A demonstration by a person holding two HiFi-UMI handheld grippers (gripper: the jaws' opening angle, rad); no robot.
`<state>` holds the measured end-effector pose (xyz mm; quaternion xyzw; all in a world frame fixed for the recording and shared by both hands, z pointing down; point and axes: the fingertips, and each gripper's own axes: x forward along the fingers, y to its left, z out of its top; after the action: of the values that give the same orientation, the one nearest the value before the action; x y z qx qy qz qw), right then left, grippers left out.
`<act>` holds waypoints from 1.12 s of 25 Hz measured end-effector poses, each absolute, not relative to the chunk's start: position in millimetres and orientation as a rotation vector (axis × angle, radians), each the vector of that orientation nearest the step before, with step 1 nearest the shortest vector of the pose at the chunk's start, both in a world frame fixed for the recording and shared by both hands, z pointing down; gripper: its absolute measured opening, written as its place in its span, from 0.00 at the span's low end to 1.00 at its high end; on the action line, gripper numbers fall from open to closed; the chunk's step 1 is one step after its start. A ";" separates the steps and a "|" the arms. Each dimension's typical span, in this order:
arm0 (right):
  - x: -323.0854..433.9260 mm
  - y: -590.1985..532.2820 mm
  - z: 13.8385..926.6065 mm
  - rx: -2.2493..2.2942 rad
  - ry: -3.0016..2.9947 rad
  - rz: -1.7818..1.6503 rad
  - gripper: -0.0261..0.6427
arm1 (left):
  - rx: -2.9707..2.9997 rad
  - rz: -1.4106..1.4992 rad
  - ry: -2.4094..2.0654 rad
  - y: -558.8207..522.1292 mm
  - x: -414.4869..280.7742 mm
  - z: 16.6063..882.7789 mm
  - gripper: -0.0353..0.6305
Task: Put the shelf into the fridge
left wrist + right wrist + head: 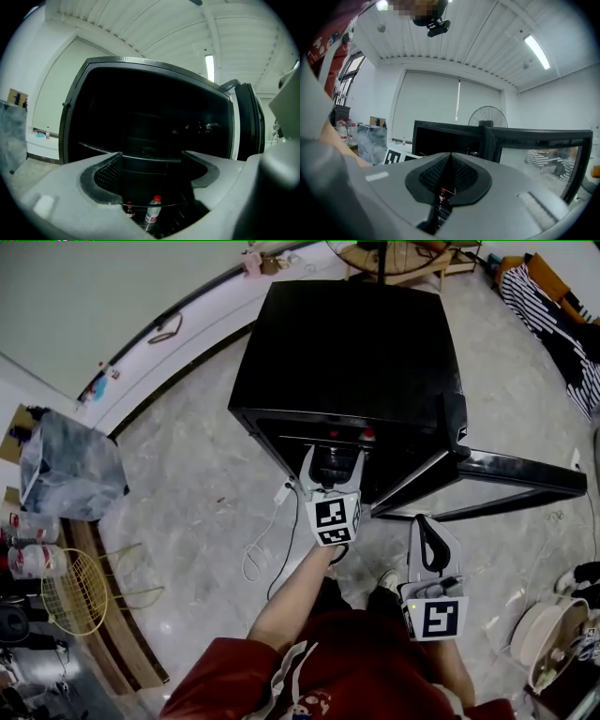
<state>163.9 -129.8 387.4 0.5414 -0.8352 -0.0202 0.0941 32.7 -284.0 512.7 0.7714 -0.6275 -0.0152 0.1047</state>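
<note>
The black mini fridge [356, 343] stands on the floor with its door [516, 474] swung open to the right. My left gripper [333, 457] is at the fridge mouth, jaws open with nothing between them. In the left gripper view the open gripper [151, 164] faces the dark interior of the fridge [154, 75], where a shelf [98, 149] lies level across it. Below it stand two red-capped bottles [152, 208]. My right gripper [428, 526] hangs back beside the door, shut and empty. In the right gripper view the shut gripper [450, 161] points at the fridge [440, 129].
A white cable [267, 540] trails over the floor left of the fridge. A plastic-wrapped box [70, 465] and a yellow wire chair [80, 592] stand at the left. A round white appliance [553, 634] sits at the right, and a fan [487, 117] stands behind the fridge.
</note>
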 end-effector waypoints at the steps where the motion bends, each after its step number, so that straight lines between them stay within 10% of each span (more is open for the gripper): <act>1: 164.3 -130.6 387.6 1.610 -2.475 -0.058 0.04 | 2.275 -0.032 -1.857 -285.8 32.4 513.5 0.65; 28: 173.0 -158.3 390.2 1.669 -2.400 -0.063 0.04 | 2.306 0.070 -1.938 -355.4 32.3 516.1 0.66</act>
<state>173.0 -158.3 390.2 0.5673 -0.8161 -0.0216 0.1085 32.3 -355.4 516.1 0.7638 -0.6418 0.0233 0.0644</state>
